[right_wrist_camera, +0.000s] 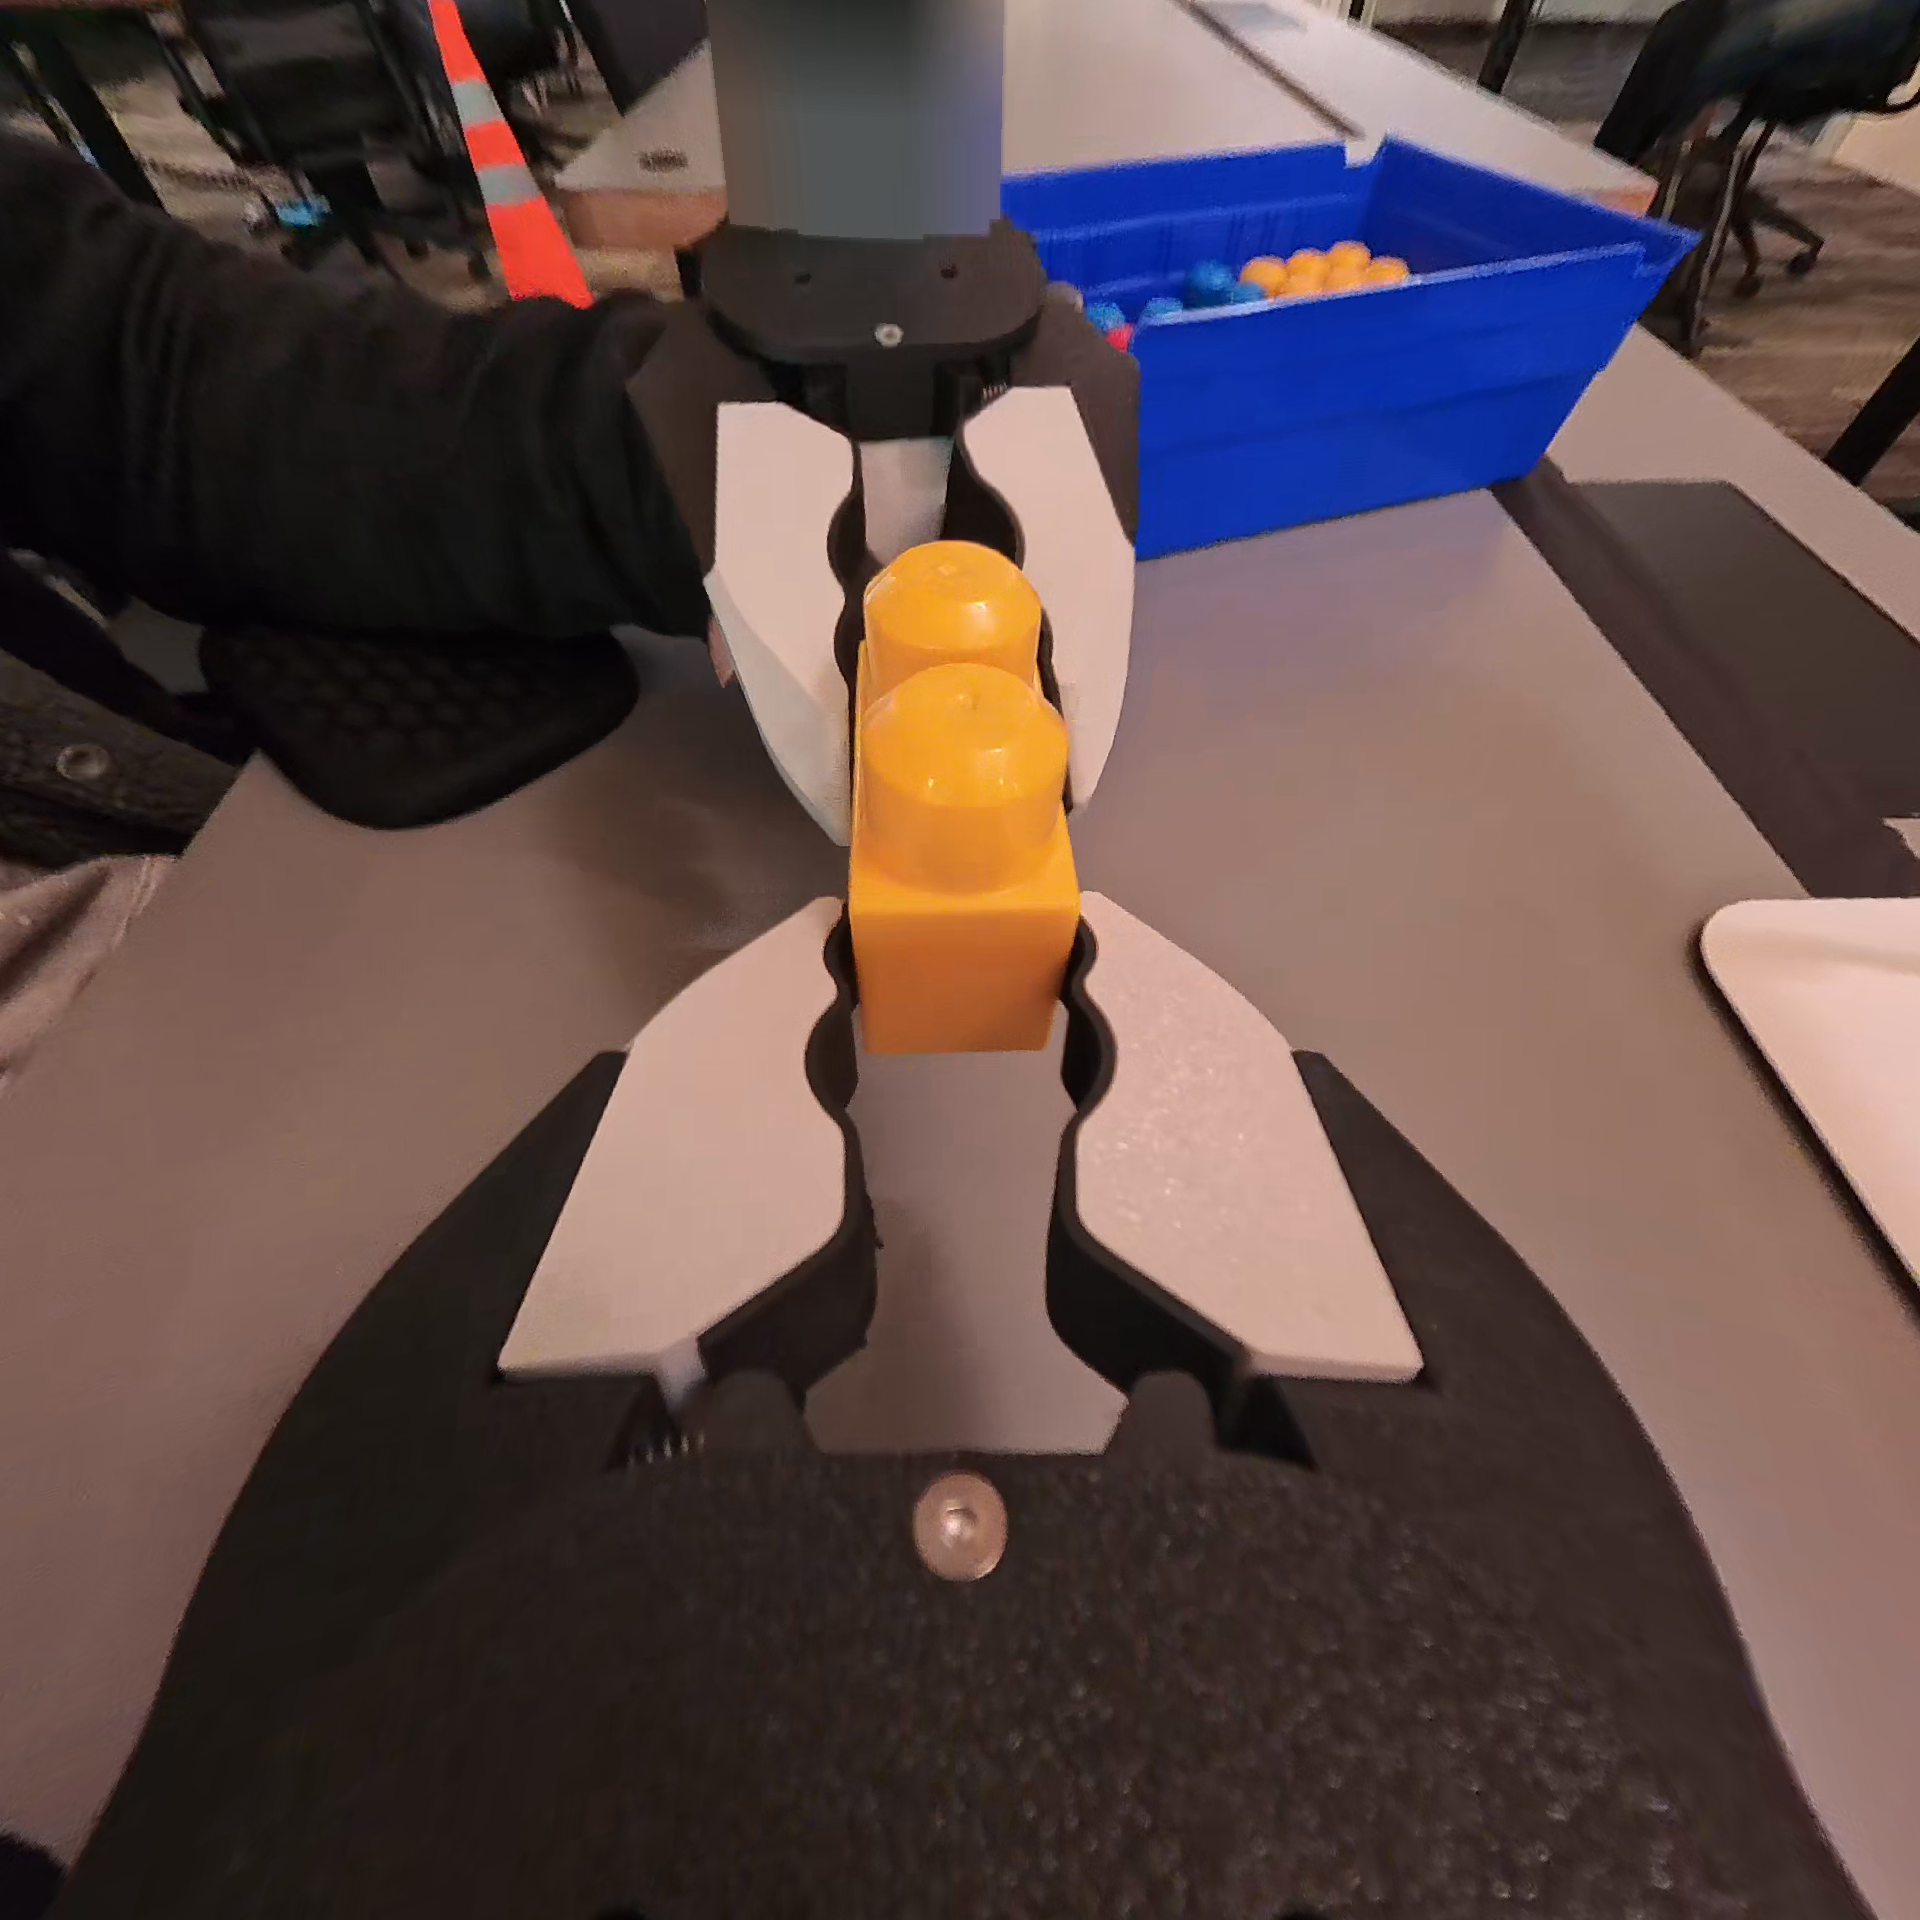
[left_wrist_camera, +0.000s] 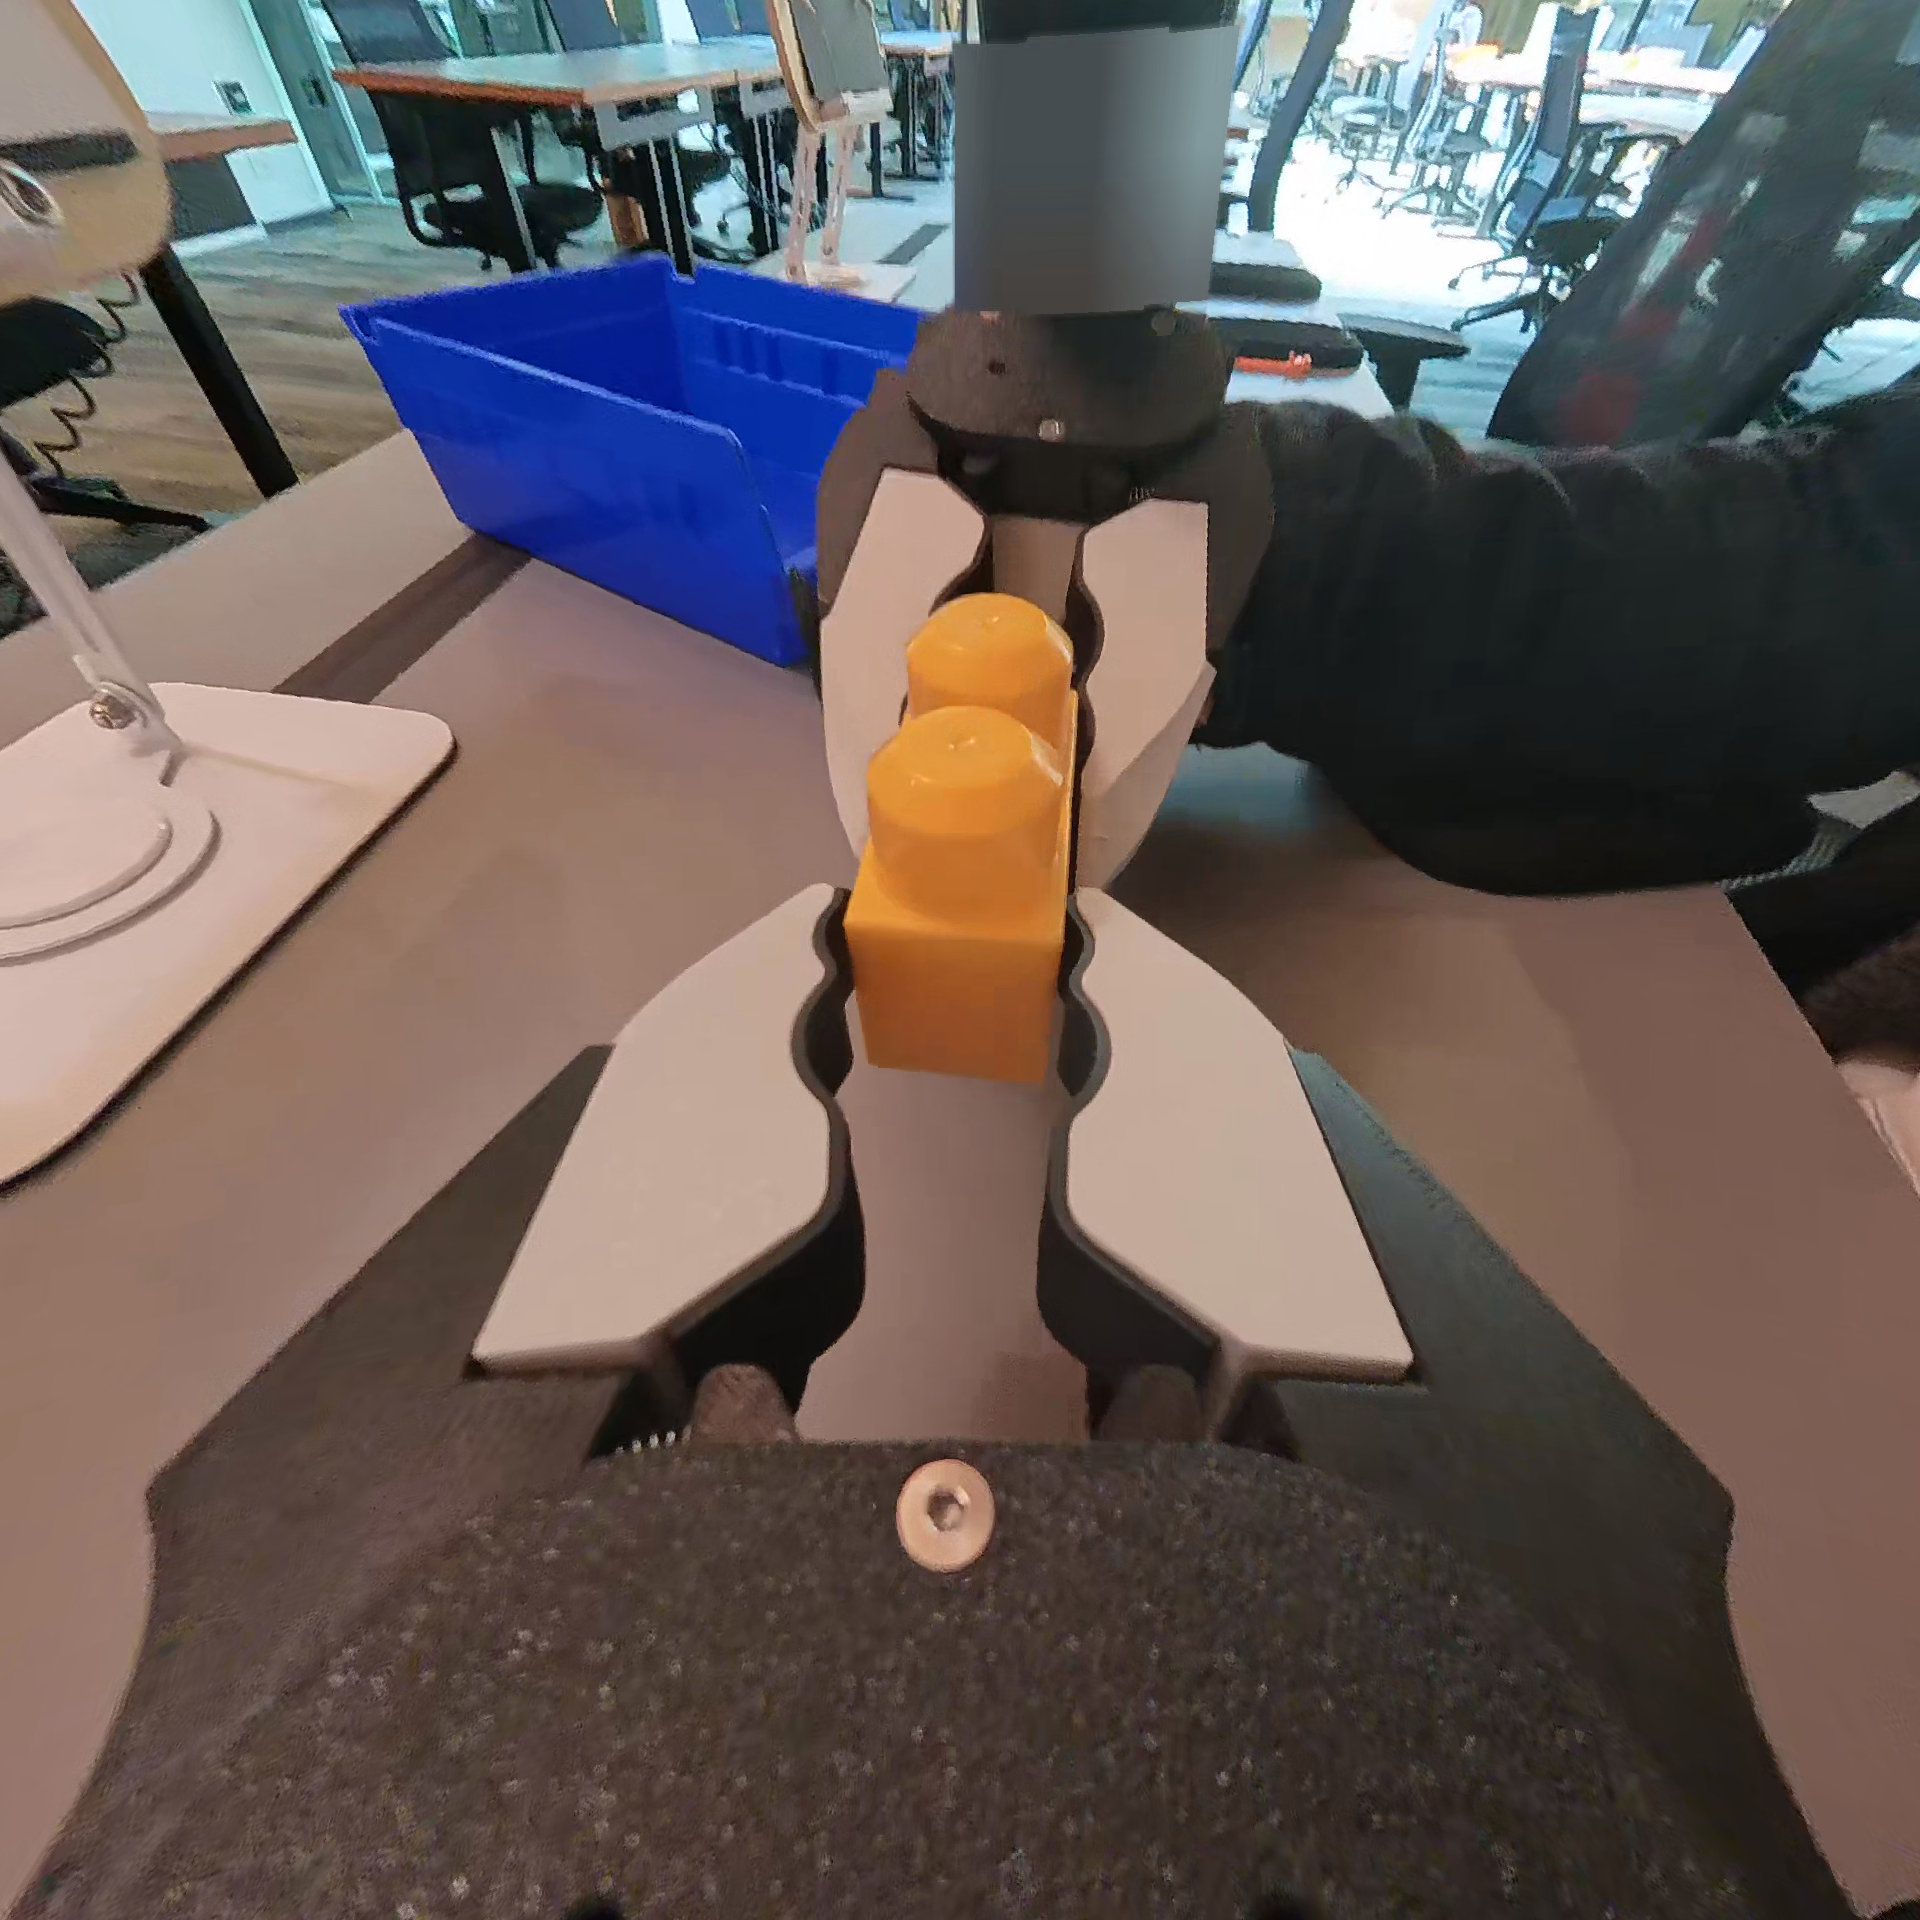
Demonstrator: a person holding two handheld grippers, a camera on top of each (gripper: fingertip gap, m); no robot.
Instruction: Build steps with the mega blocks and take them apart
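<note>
Two tongs hold one orange block [left_wrist_camera: 961,894] from both ends, just above the grey surface [left_wrist_camera: 582,831]. My left tongs [left_wrist_camera: 956,977] pinch the near end; my right tongs [right_wrist_camera: 961,977] pinch the other. I should let one go gently and keep the block flat. More blocks wait in the blue bin [right_wrist_camera: 1351,395].

A grey table [right_wrist_camera: 1403,779] carries a blue bin [right_wrist_camera: 1351,416], a white lamp base [left_wrist_camera: 156,883] and an orange block [right_wrist_camera: 961,935].
</note>
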